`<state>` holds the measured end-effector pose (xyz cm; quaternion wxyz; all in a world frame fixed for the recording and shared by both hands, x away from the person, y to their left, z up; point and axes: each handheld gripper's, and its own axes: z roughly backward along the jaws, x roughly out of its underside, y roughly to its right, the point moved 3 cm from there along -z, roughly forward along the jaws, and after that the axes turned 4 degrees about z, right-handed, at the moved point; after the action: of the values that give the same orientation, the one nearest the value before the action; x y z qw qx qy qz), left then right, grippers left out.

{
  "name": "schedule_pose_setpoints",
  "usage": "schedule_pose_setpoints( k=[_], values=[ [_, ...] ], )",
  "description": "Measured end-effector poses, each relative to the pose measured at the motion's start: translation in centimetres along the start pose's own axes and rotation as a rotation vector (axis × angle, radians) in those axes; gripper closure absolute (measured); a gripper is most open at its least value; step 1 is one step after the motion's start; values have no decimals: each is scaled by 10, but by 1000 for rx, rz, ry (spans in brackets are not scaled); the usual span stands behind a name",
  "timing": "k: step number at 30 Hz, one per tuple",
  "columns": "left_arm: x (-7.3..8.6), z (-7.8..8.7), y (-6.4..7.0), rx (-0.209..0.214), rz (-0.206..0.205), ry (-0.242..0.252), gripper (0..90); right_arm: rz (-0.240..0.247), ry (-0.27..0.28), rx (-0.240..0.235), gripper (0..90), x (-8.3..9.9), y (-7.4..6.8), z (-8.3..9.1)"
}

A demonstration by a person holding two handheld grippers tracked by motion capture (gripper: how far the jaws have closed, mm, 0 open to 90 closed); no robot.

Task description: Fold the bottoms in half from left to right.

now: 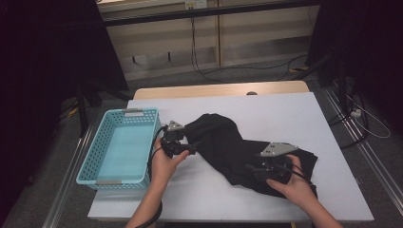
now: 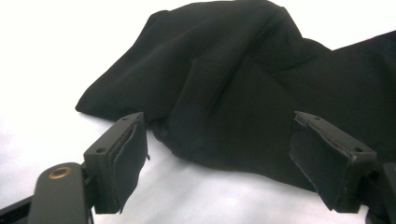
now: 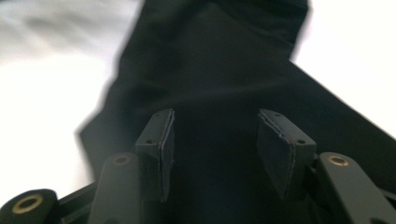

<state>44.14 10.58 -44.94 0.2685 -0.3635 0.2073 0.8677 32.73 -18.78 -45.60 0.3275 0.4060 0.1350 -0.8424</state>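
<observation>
A turquoise plastic basket (image 1: 119,147) stands at the left of the white counter (image 1: 285,114). Just beside it, the left claw (image 1: 190,148) gapes at the edge of a crumpled black garment (image 1: 228,142) lying mid-counter. The right claw (image 1: 251,170) hovers over the cloth's right part, jaws apart, gripping nothing.
</observation>
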Motion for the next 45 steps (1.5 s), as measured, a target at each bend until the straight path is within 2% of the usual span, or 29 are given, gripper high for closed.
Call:
schedule_pose_setpoints(
  k=[2,5,7,9,12,13,16,17,19,25,28,33,36,38,41,45],
  values=[
    [0,0,-1,10,4,-6,200,-7,-8,29,441,3,8,2],
    [1,0,-2,12,10,-7,194,-49,-11,61,417,7,21,5],
    [1,0,-3,11,8,-13,193,-67,-14,67,404,11,25,5],
    [1,0,-2,12,9,-12,191,-64,-41,64,402,15,25,1],
    [1,-1,-2,16,12,-13,190,-26,-115,58,383,25,22,-6],
    [1,-1,-2,15,11,-14,190,-36,-101,55,383,26,22,-5],
    [2,-1,-2,14,8,-18,190,-39,-137,11,372,27,23,2],
    [3,-1,-2,13,5,-21,190,-36,-135,10,367,27,25,5],
    [2,-1,-2,11,5,-20,190,-52,-112,45,351,27,35,13],
    [1,0,-4,7,8,-11,190,-127,-61,170,365,28,83,38],
    [-1,0,-4,9,10,-11,190,-151,-77,239,450,37,99,47],
    [-1,-1,-6,3,11,-11,190,-167,-89,316,539,48,116,51],
    [-2,0,-6,5,12,-4,190,-181,-88,324,559,52,120,49],
    [-2,0,-6,3,11,-1,190,-173,-109,322,595,54,121,48],
    [-3,1,-6,4,11,0,190,-184,-99,289,639,54,119,50],
    [-3,1,-6,7,14,2,190,-162,-134,281,642,58,116,41]
  ],
)
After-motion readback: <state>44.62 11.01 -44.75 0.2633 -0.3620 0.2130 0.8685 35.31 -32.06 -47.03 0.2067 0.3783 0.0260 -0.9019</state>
